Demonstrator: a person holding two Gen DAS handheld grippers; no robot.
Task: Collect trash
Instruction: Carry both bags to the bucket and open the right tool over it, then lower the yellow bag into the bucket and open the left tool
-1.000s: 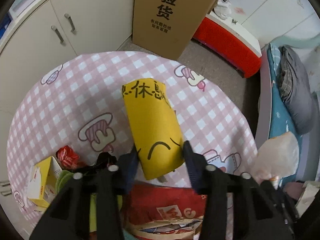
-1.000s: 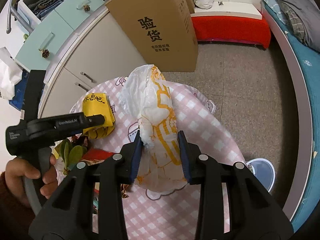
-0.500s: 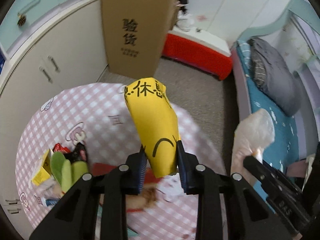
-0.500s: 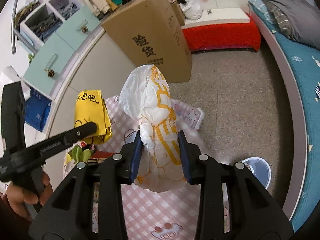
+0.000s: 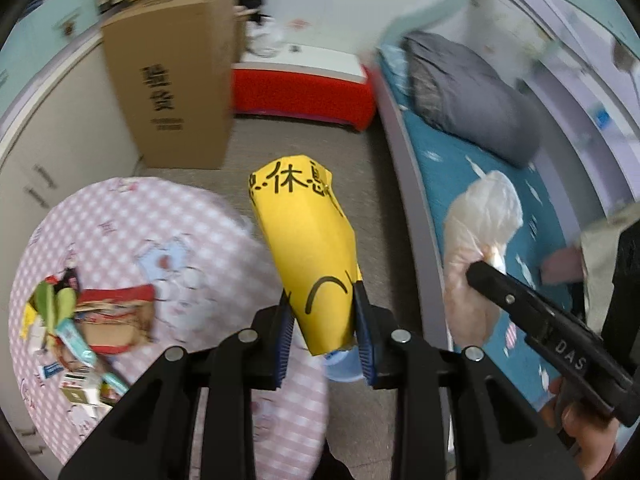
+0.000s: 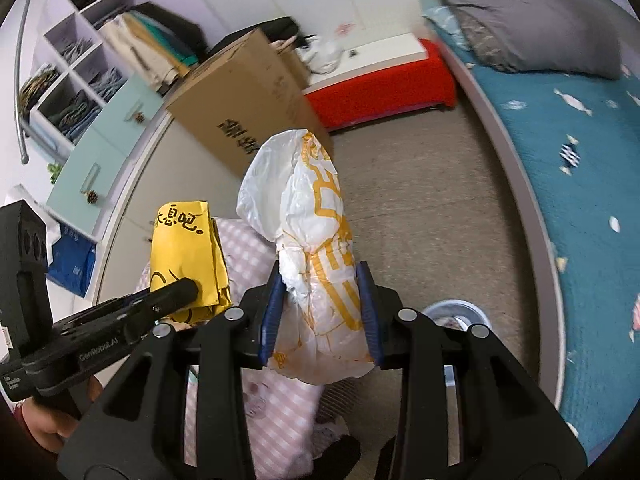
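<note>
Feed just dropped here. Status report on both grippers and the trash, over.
Left gripper shut on yellow paper bag. Right gripper shut on white plastic bag. Both off the table. More trash there. Path clear.

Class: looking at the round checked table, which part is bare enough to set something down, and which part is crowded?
The pink checked table is bare from its far rim, nearest the cardboard box, to the middle. Its near-left edge is crowded with a litter pile.

I count 2 grippers, 1 yellow bag, 1 white bag, 1 box, 1 table, 1 bed.
</note>
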